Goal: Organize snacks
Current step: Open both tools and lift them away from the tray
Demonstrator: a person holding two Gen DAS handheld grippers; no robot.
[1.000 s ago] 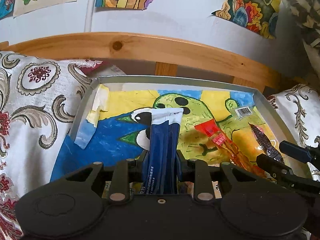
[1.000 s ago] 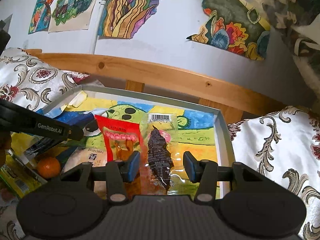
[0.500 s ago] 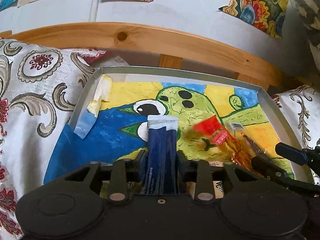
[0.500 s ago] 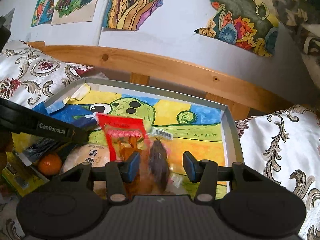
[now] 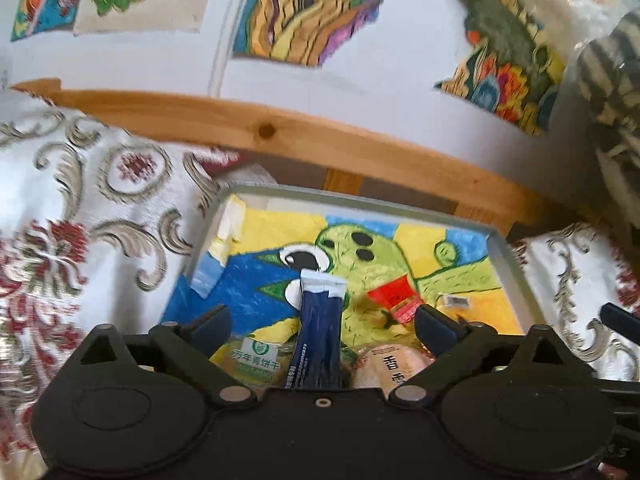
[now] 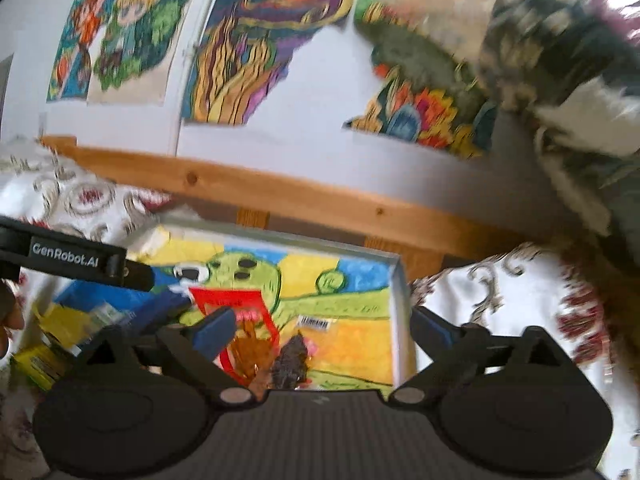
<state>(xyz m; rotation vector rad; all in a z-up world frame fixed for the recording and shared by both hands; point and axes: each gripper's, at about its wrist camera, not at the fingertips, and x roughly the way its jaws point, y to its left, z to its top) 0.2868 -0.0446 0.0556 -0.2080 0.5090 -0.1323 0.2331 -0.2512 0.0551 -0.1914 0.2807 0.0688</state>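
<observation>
A shallow grey tray (image 5: 505, 258) is seen on a patterned cloth (image 5: 100, 216), with a wooden rail (image 5: 360, 148) running just behind its far edge. The tray's floor is lined with a bright drawing; the far half of it is left bare, while the snacks are gathered toward the near side.

The left hand-held gripper (image 5: 322, 322) is held with its jaws spread wide and nothing gripped. A dark blue sachet (image 5: 318, 332) with a white end is seen lying between them, apart from both fingers, pointing toward the far edge. A red packet (image 5: 394, 300) is found just to its right, near the right finger. A green-labelled biscuit pack (image 5: 256, 360) and a pale round pack (image 5: 384, 364) are seen at the near edge, flanking the sachet.

The right hand-held gripper (image 6: 324, 330) is likewise held wide open and empty. The red packet (image 6: 232, 304) and a dark snack (image 6: 290, 364) in clear wrap are seen between its fingers, well clear of the tray's right wall (image 6: 400, 312).
</observation>
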